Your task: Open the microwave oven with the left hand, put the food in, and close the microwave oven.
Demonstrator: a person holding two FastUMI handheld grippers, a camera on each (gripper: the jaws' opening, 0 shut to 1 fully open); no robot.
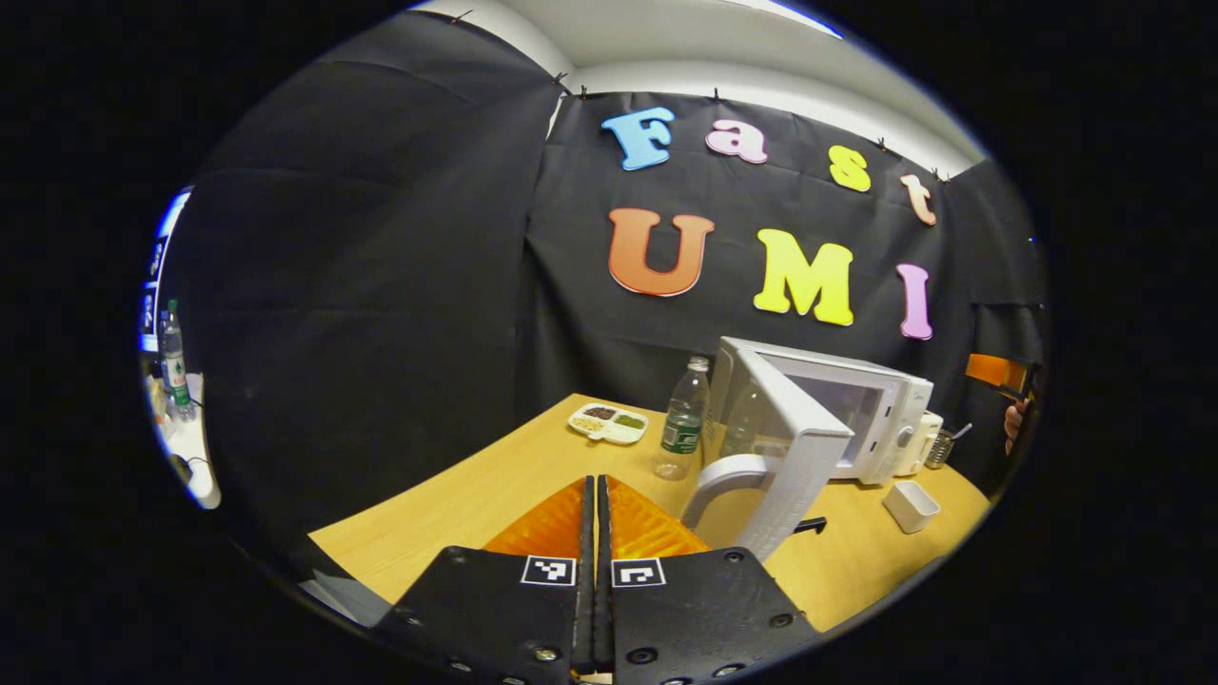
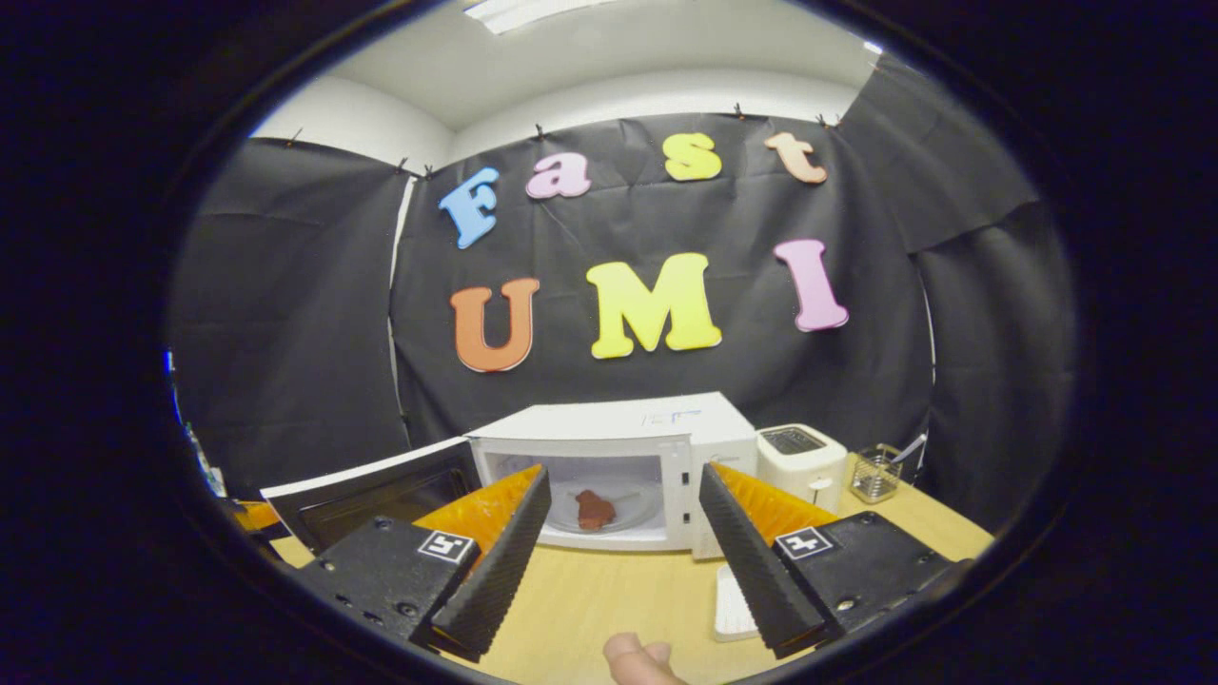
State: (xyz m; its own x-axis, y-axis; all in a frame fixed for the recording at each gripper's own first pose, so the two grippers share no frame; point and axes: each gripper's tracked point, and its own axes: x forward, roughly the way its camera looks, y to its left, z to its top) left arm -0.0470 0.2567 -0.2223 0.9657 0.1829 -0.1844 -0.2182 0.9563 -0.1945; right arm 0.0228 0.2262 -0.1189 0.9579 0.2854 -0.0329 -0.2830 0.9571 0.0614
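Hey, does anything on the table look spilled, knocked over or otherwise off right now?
Nothing looks spilled or toppled. The microwave door stands wide open with the food already on the plate inside, so closing it remains. The water bottle stands upright, and the divided tray lies flat on the table.

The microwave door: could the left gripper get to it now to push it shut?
Probably yes. The door stands wide open, its handle just ahead of the left gripper, with bare table between them. The bottle stands farther back, beside the path.
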